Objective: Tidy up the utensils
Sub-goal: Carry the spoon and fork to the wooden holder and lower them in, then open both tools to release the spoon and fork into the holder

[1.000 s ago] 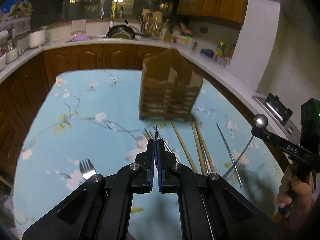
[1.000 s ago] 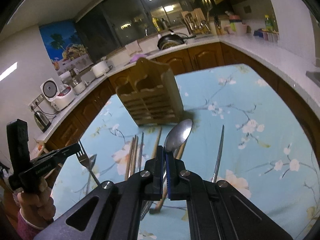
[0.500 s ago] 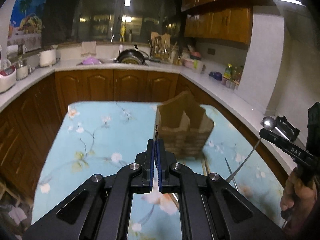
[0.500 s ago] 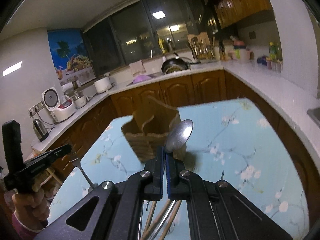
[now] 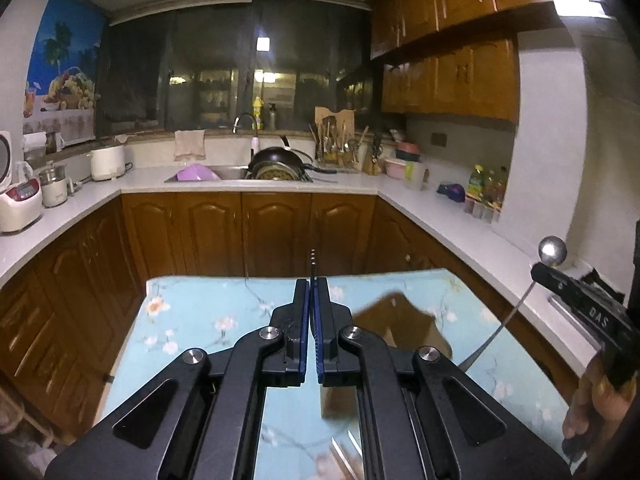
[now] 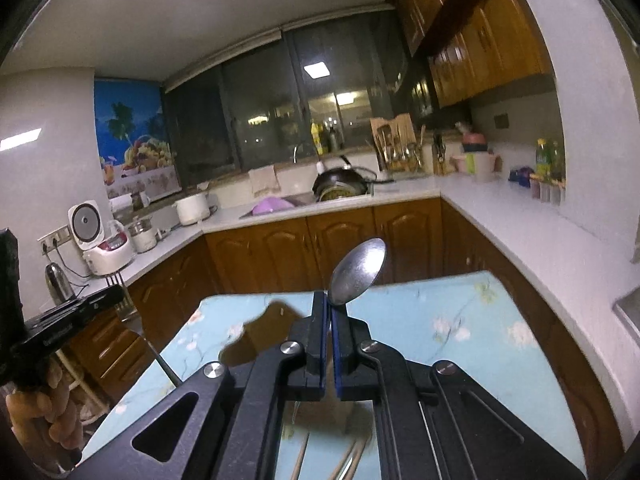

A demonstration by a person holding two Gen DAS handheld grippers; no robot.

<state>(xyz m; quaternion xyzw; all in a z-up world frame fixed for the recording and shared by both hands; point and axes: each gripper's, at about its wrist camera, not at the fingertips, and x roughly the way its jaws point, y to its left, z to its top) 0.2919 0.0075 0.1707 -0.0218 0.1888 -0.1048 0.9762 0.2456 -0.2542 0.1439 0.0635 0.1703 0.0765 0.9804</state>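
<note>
My left gripper (image 5: 312, 284) is shut on a metal fork (image 5: 313, 257), seen edge-on with its tines sticking up past the pads. In the right wrist view the fork's tines (image 6: 116, 280) stand above the left gripper (image 6: 114, 298). My right gripper (image 6: 329, 300) is shut on a steel spoon (image 6: 358, 270), bowl upward; the left wrist view shows that spoon (image 5: 553, 250) in the right gripper (image 5: 538, 273). A wooden utensil holder (image 5: 400, 320) (image 6: 260, 334) stands on the table below and between both grippers, partly hidden by them.
The table (image 5: 200, 320) (image 6: 440, 308) wears a light blue floral cloth. Chopsticks (image 6: 304, 456) lie on it under the right gripper. A white L-shaped counter (image 5: 440, 216) with sink, wok and appliances rings the table. A person's hand (image 6: 44, 412) grips each tool.
Both grippers have risen and tilted up, each still shut on its utensil. The holder and the loose utensils on the cloth have dropped low in both views.
</note>
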